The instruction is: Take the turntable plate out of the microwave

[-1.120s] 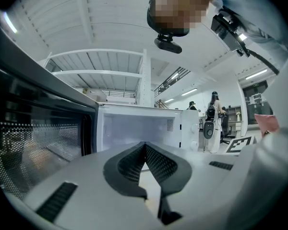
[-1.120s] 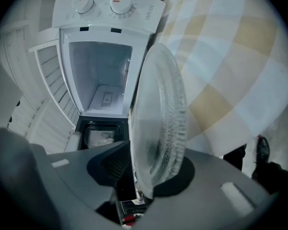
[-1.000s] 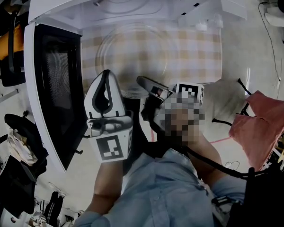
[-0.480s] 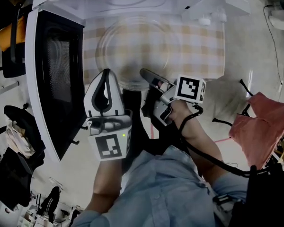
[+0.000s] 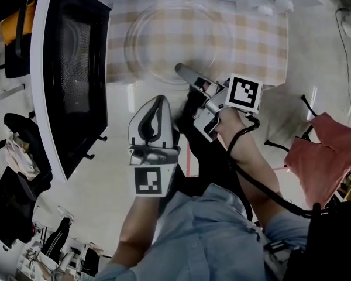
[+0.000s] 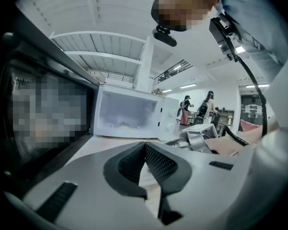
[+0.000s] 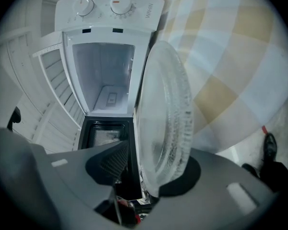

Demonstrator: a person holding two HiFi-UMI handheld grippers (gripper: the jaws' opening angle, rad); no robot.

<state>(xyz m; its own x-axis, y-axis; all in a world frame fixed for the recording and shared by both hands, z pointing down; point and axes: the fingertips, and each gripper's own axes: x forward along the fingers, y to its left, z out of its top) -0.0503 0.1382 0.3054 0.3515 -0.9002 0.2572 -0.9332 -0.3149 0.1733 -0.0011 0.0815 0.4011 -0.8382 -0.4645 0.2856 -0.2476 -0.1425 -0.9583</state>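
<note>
Right gripper (image 5: 182, 71): jaws apart, just been opening; near rim of the turntable plate (image 5: 175, 37) between them; one pad clearly off the glass, the other close against it; no clamp on the rim.
Turntable plate: clear glass, out of the oven, flat on the checked cloth (image 5: 257, 40); spreads away ahead of the right gripper's tips.
Checked cloth: beige and white squares, under the plate and beneath the right gripper's jaws.
Microwave (image 7: 103, 37): white, straight ahead of the right gripper, beyond the plate; cavity open, two dials on its panel.
Door (image 5: 70, 69): black, swung wide open, off to the left of the left gripper (image 6: 145, 146).
Left gripper: tips pressed together, empty; just left of the right gripper and further back, short of the cloth's near edge, apart from the plate.
Marker cube (image 5: 244, 93): on the right gripper, behind its jaws.
Cable (image 5: 245, 157): black, running back from the right gripper along the forearm.
</note>
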